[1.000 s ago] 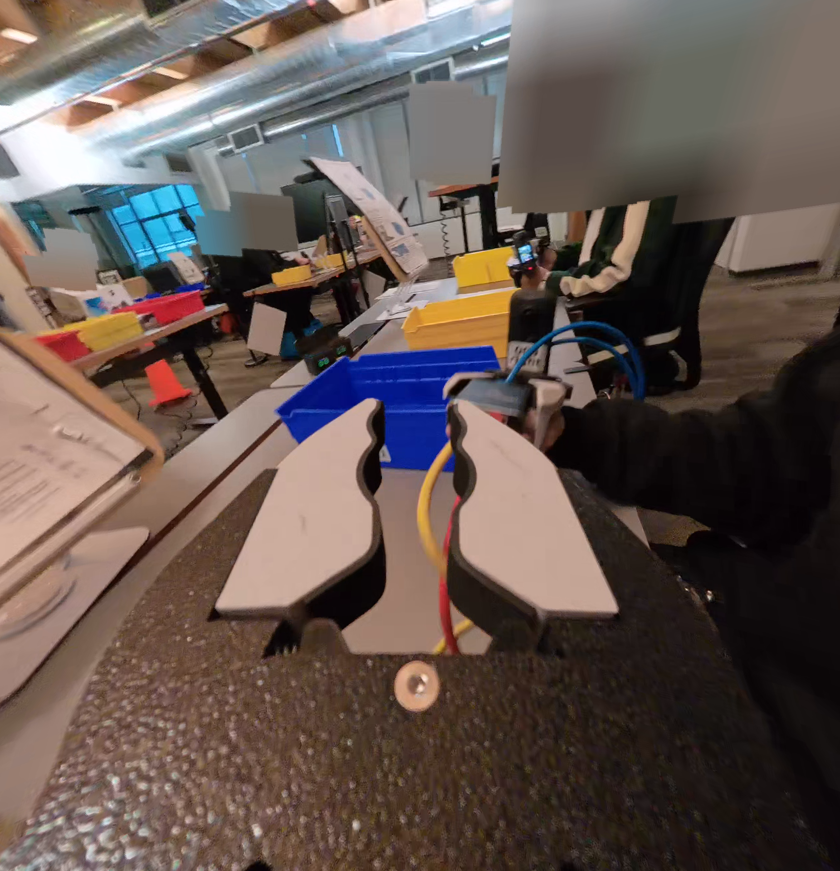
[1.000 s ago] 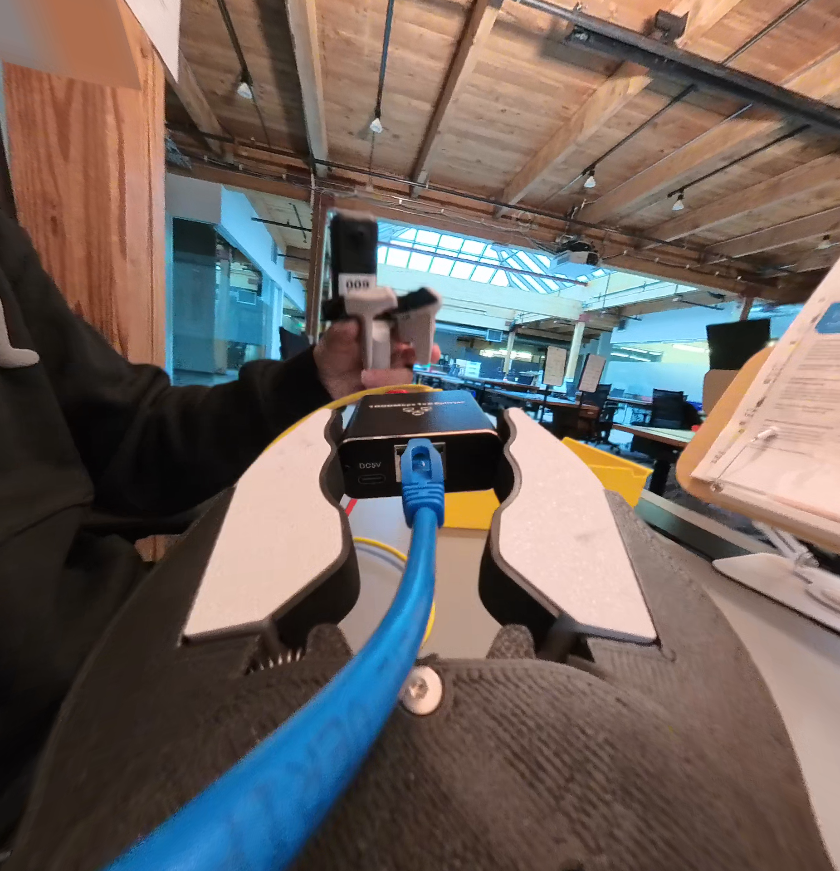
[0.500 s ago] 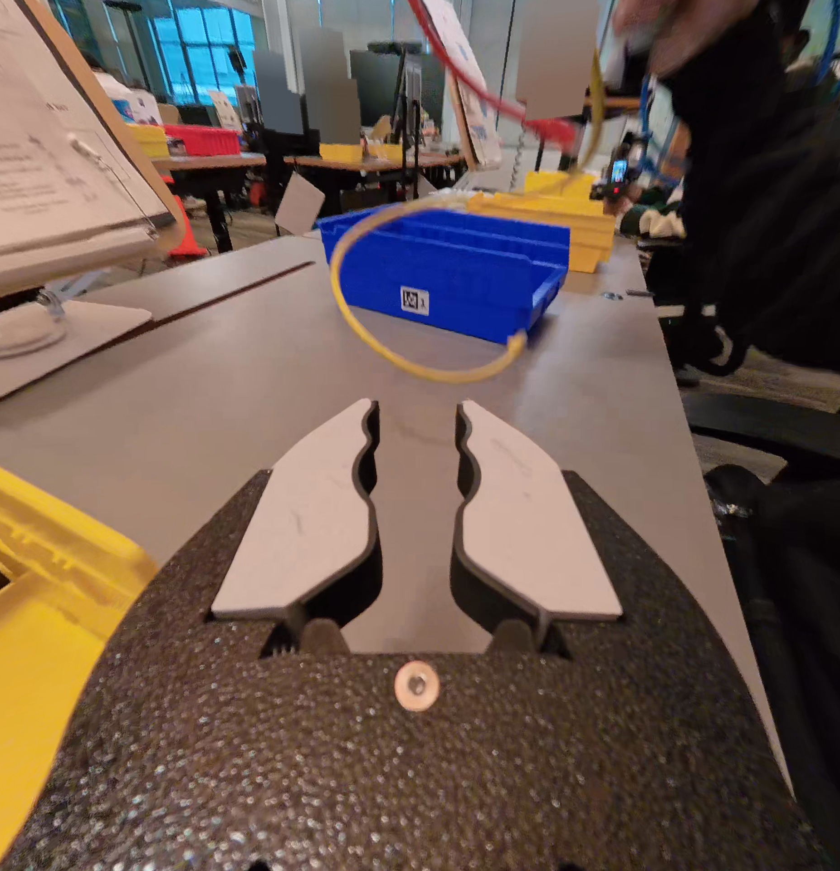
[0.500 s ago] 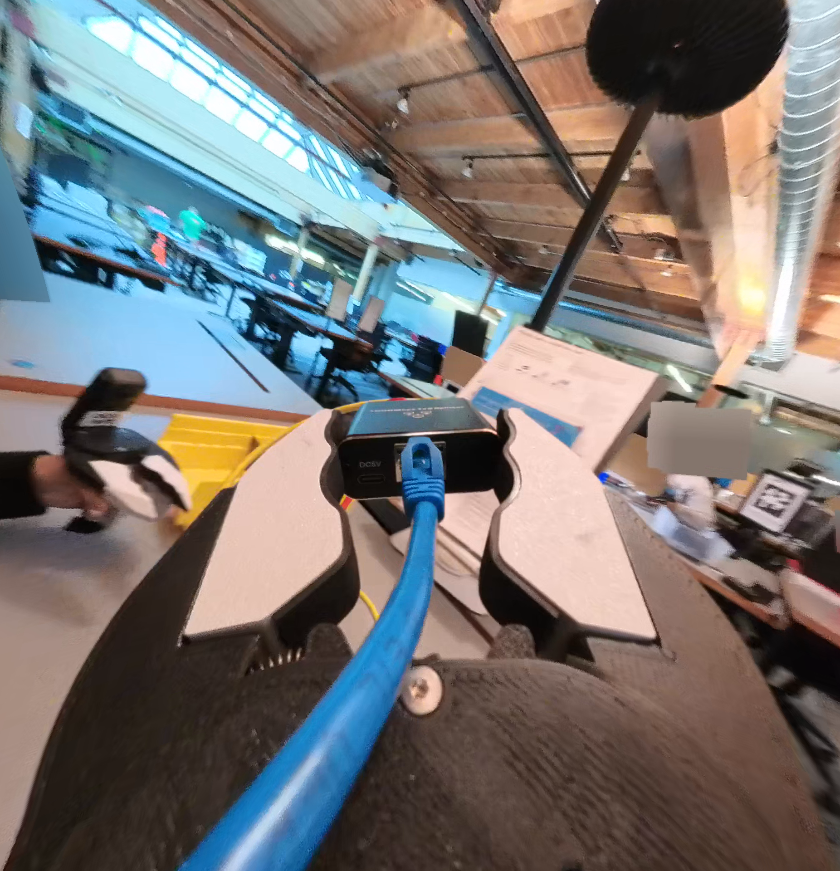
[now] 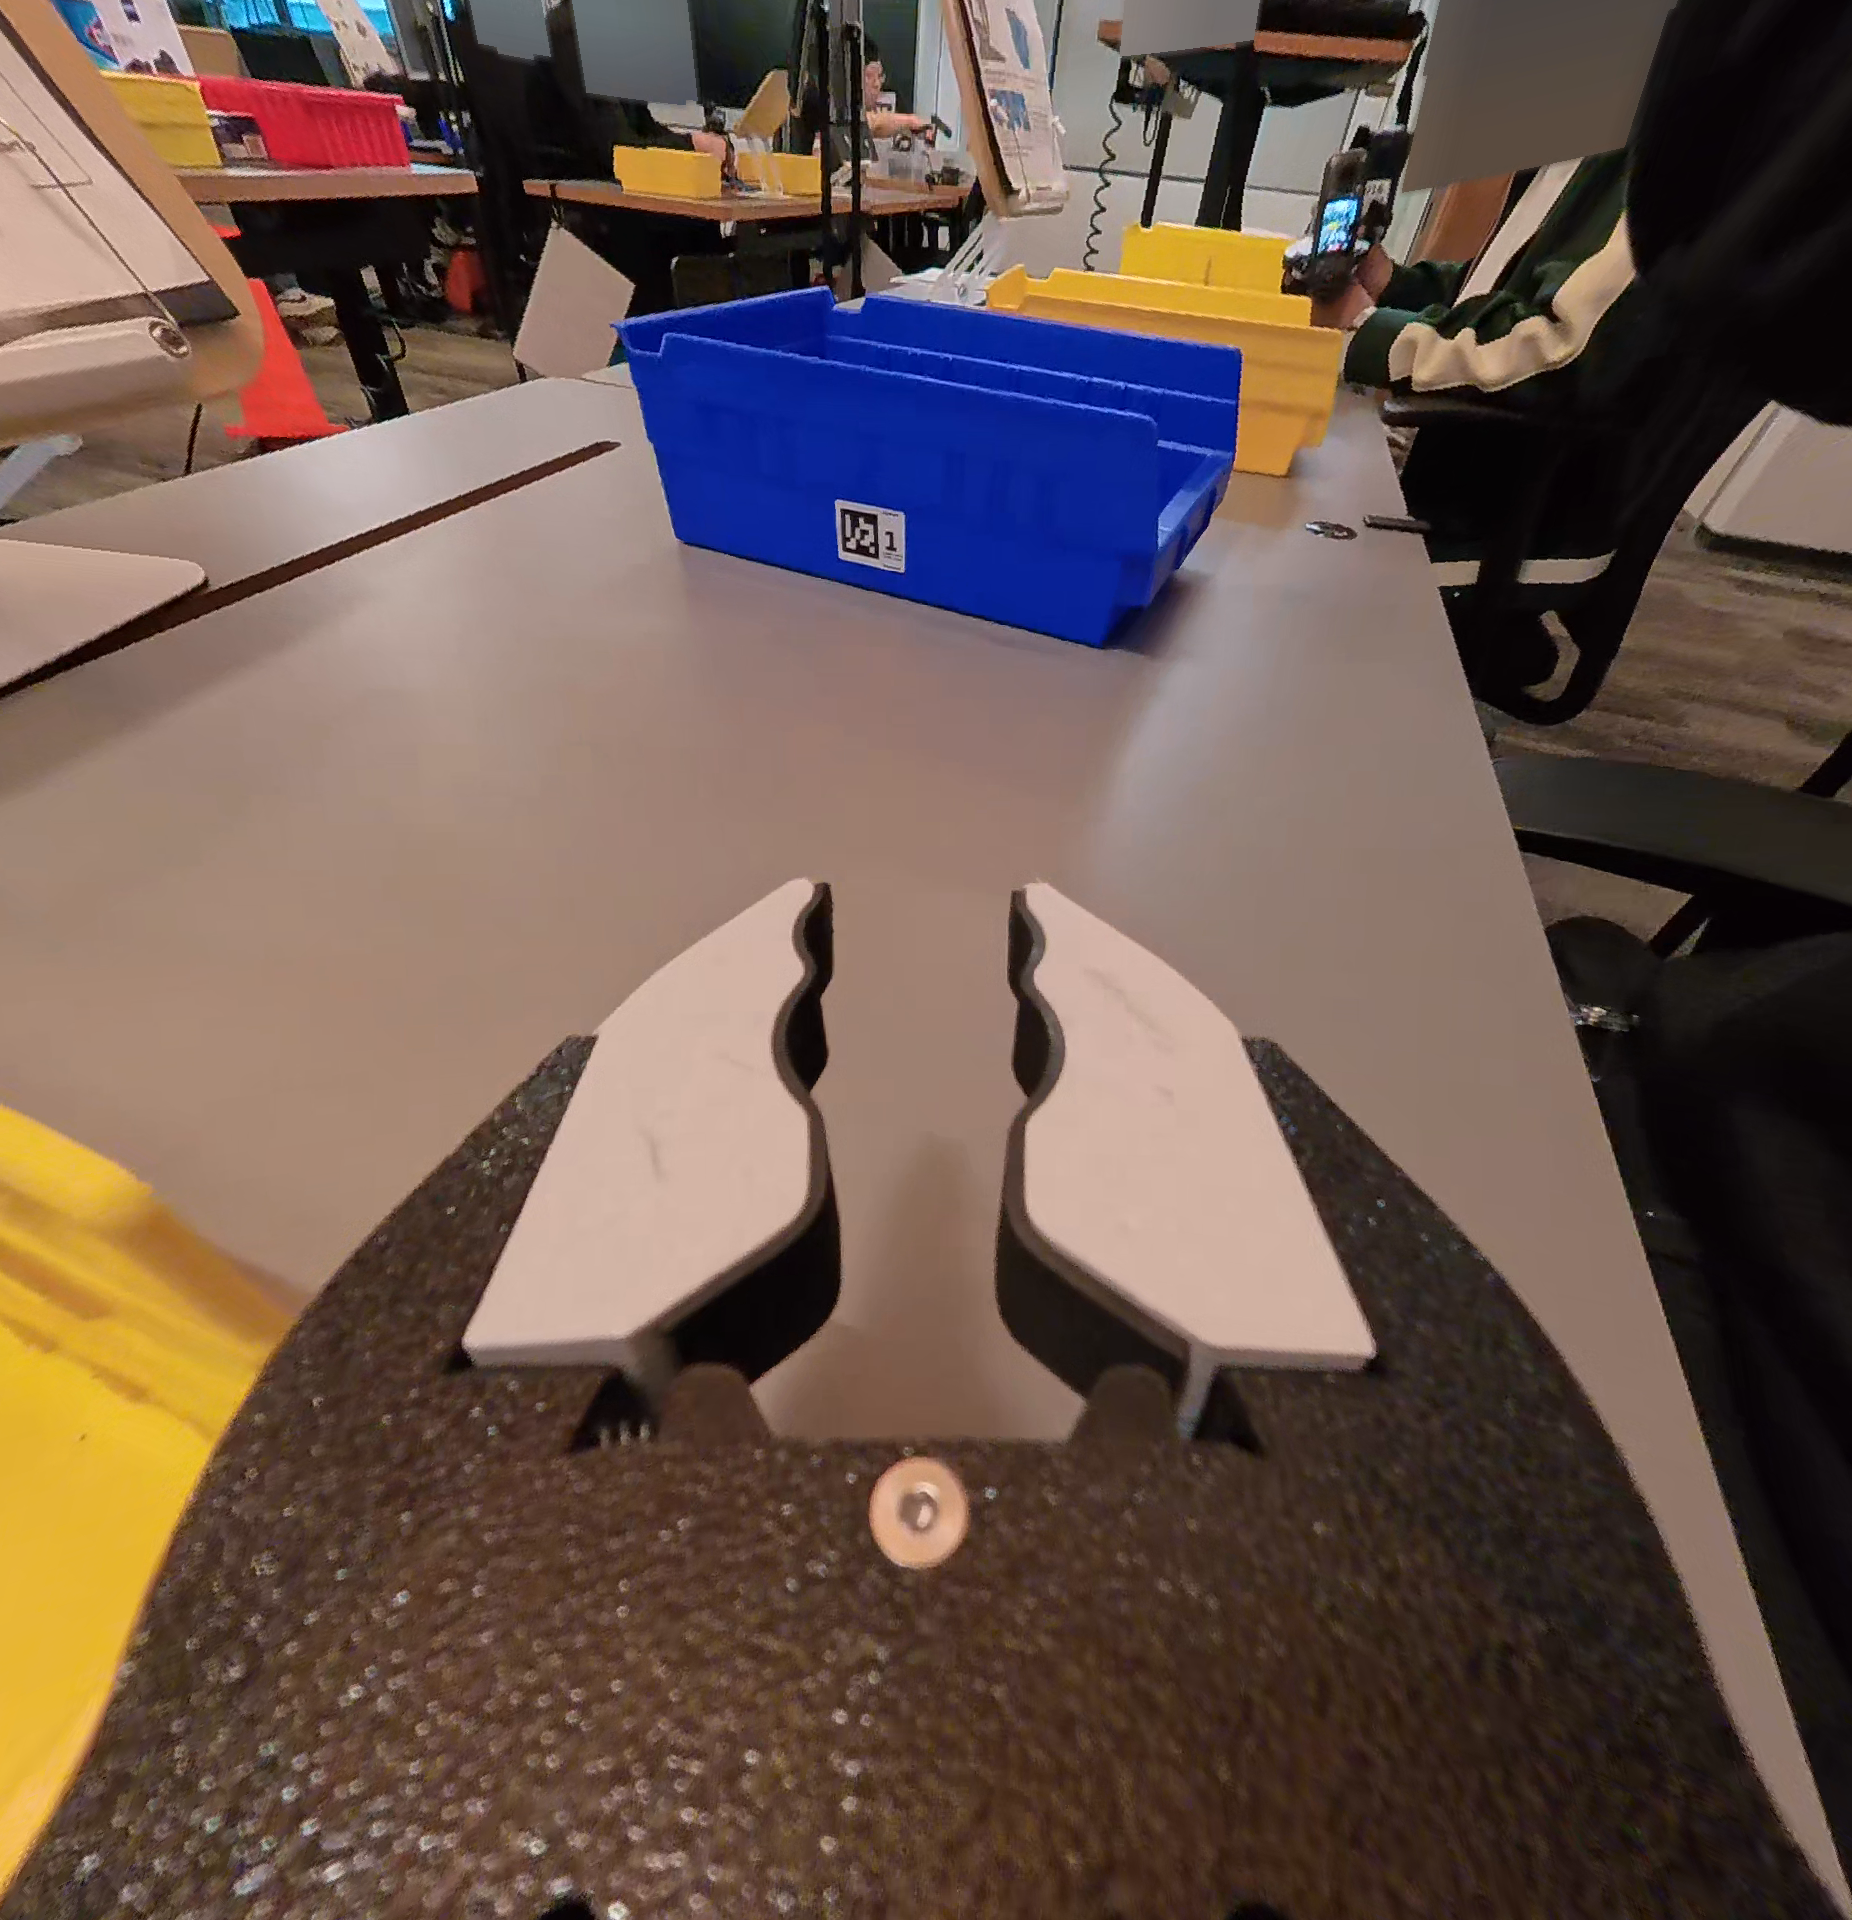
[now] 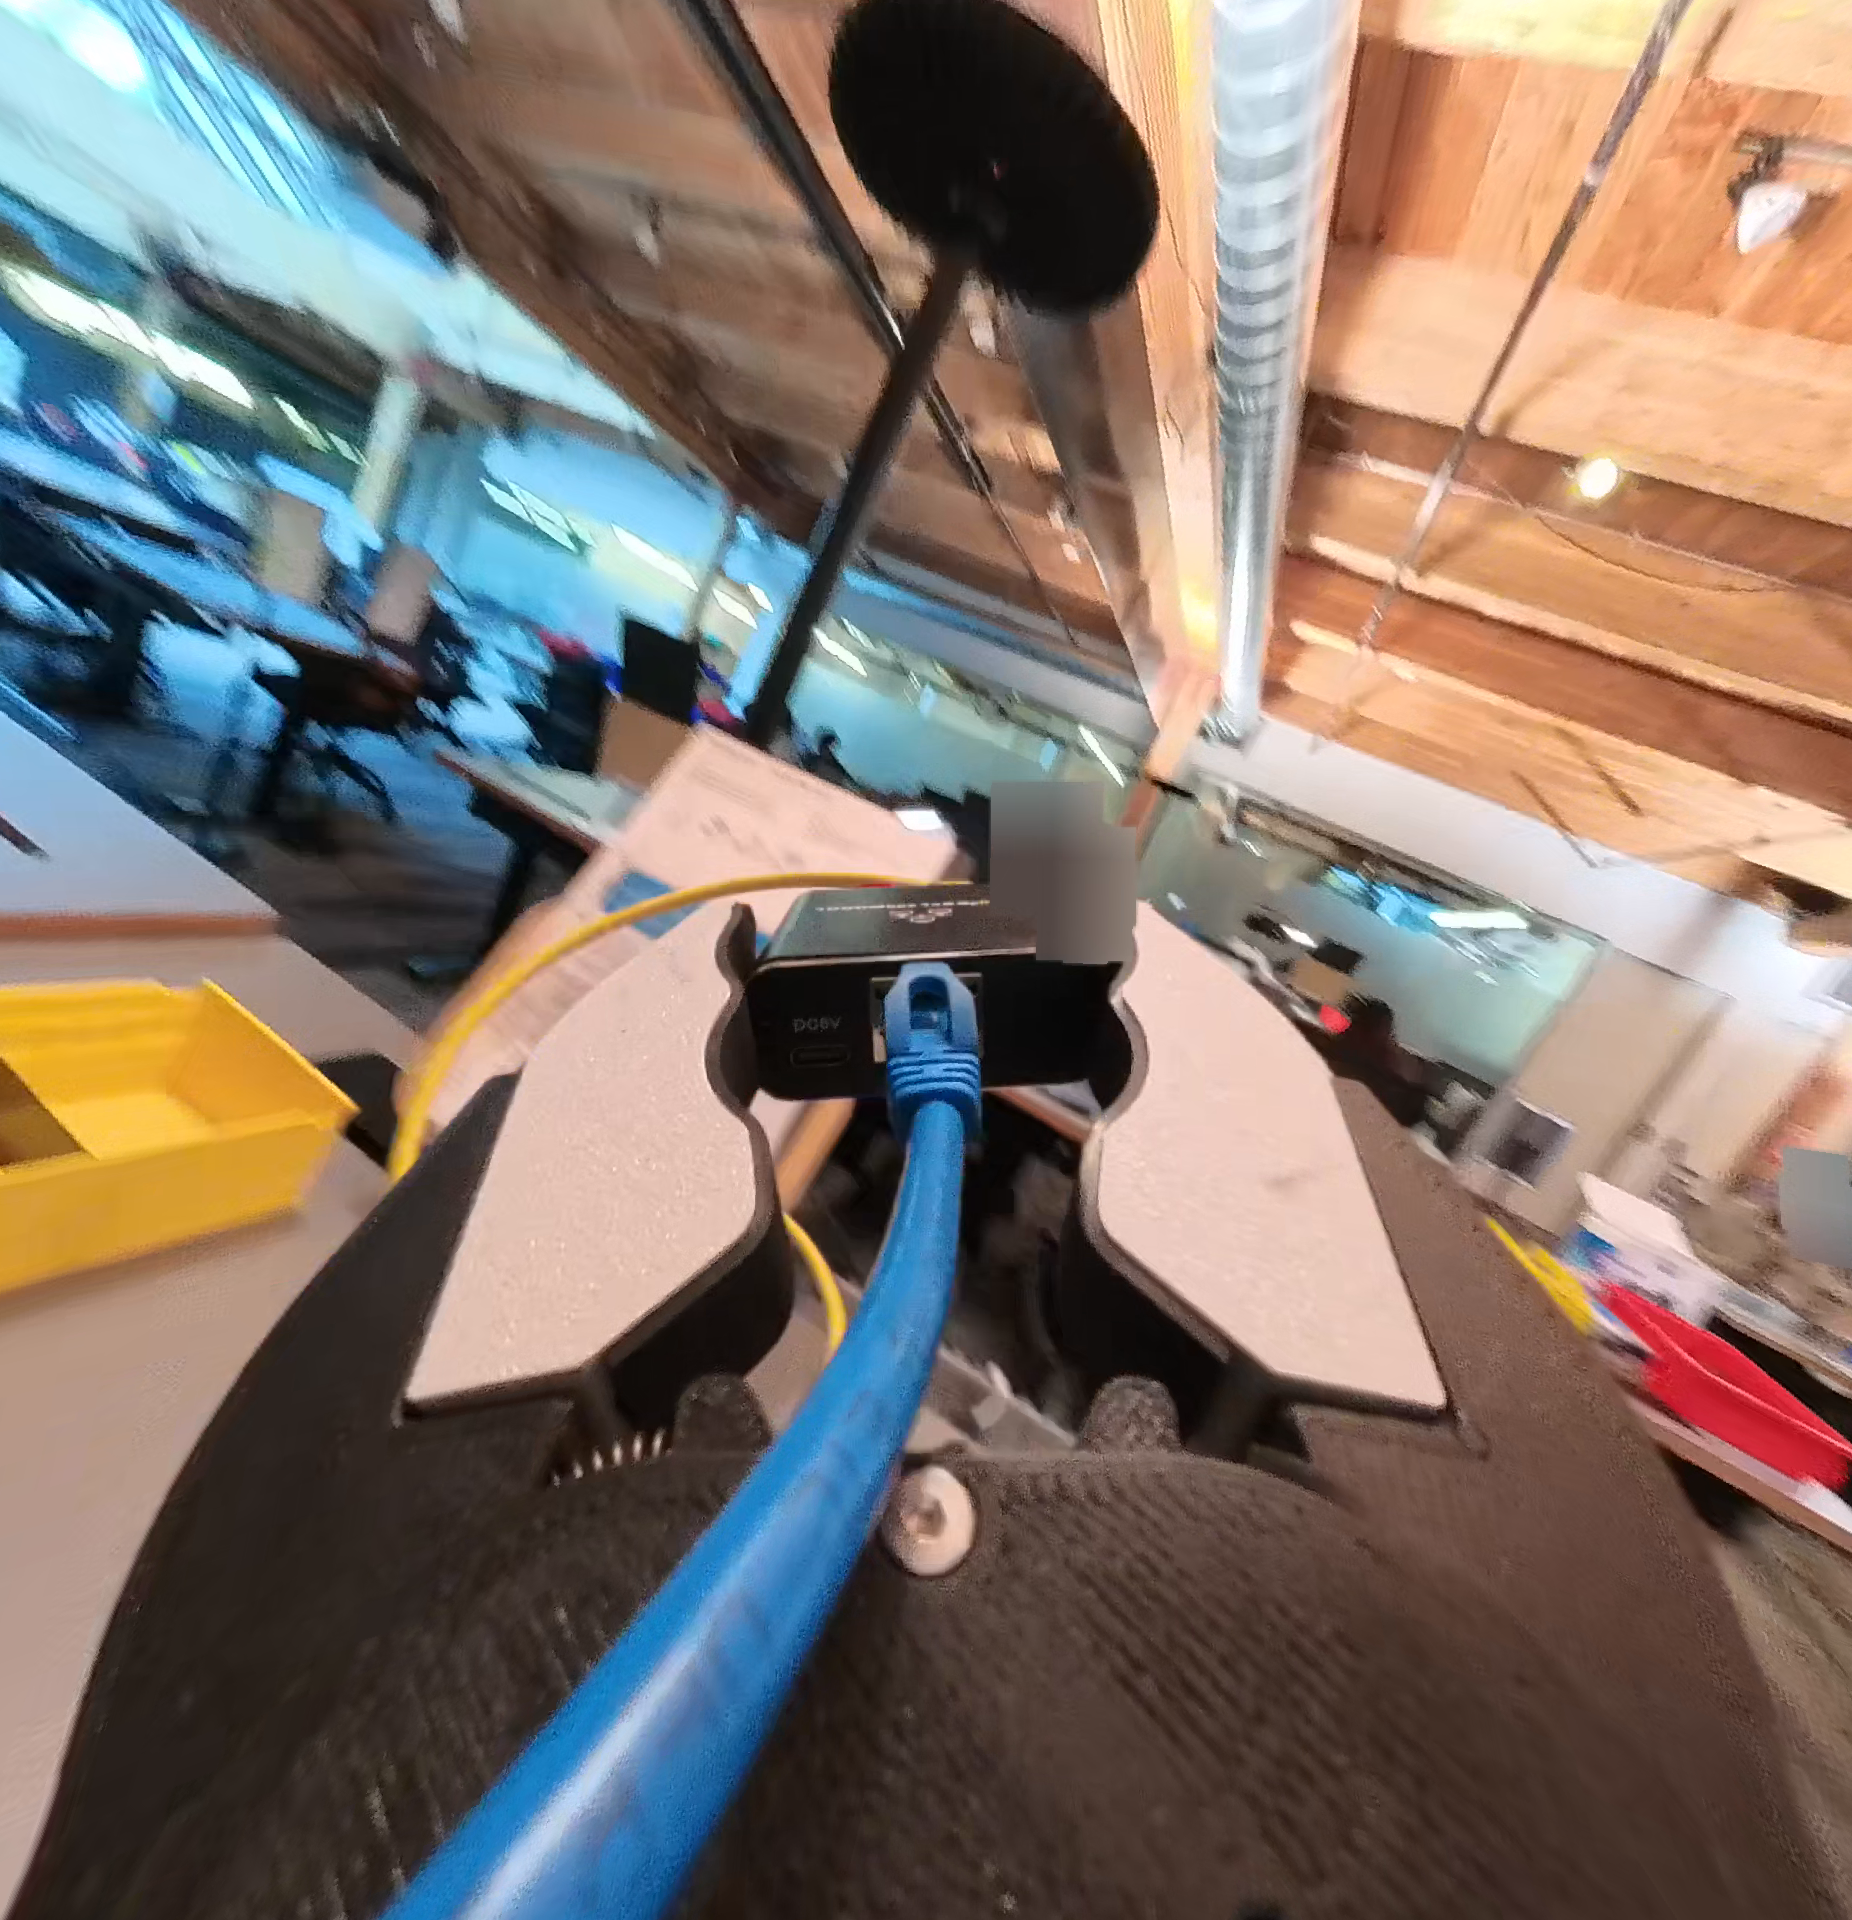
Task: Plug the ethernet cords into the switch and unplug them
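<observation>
Switch sits clamped betw. the fingers of my right claw, a small black box held up off the table w/ its port face toward the cam. Blue cord is plugged into the middle port; its plug sits in the socket and the cable runs back over the claw body toward the lens. Yellow cord loops out from behind the switch on the left, arcs down and passes under the fingers; which port it goes to I can't tell. Right view is tilted and blurred, mostly ceiling beams, a duct and a black pole w/ a round fuzzy top. Yellow bin sits on the table at left, below the switch.

My left claw hangs low over the grey table, fingers apart, nothing betw. them. Blue bin stands well ahead of it, more yellow bins just behind that. Another yellow bin's edge is close at lower left. No cord shows in the left view.
</observation>
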A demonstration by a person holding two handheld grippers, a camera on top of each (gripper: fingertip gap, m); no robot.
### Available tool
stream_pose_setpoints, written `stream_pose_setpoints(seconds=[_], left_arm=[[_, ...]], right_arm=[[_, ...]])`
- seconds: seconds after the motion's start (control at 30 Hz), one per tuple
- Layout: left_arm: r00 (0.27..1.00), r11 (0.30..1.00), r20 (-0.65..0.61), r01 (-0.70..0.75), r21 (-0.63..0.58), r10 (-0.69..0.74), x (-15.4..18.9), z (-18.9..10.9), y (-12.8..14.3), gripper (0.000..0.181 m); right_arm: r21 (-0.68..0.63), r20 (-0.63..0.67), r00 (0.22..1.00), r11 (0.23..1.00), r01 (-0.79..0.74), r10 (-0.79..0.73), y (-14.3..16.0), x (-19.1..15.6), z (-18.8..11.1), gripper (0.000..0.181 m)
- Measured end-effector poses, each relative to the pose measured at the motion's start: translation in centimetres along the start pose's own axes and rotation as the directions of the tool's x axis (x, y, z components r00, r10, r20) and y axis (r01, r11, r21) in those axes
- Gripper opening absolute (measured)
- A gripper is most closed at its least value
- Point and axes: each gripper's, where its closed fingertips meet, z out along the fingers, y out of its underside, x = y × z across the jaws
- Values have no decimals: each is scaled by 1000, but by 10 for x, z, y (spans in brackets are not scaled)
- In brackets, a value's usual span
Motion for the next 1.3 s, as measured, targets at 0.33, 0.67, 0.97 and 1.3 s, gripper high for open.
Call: stream_pose_setpoints(seconds=[0.33,0.67,0.97,1.3], left_arm=[[1000,1000,-16,22,-8,-22,2,0,3,30],[999,1000,-31,10,-24,-11,6,3,5,30],[997,999,-61,44,1,-44,11,2,2,29],[995,998,-81,62,1,-61,18,-3,3,29]], right_arm=[[-702,292,900,567,432,-323,171,-3,-12,63],[-801,542,827,206,562,-148,312,-47,-15,63],[-729,683,666,-234,643,-298,394,-39,-6,63],[-617,743,638,163,770,-203,414,-110,-5,63]])
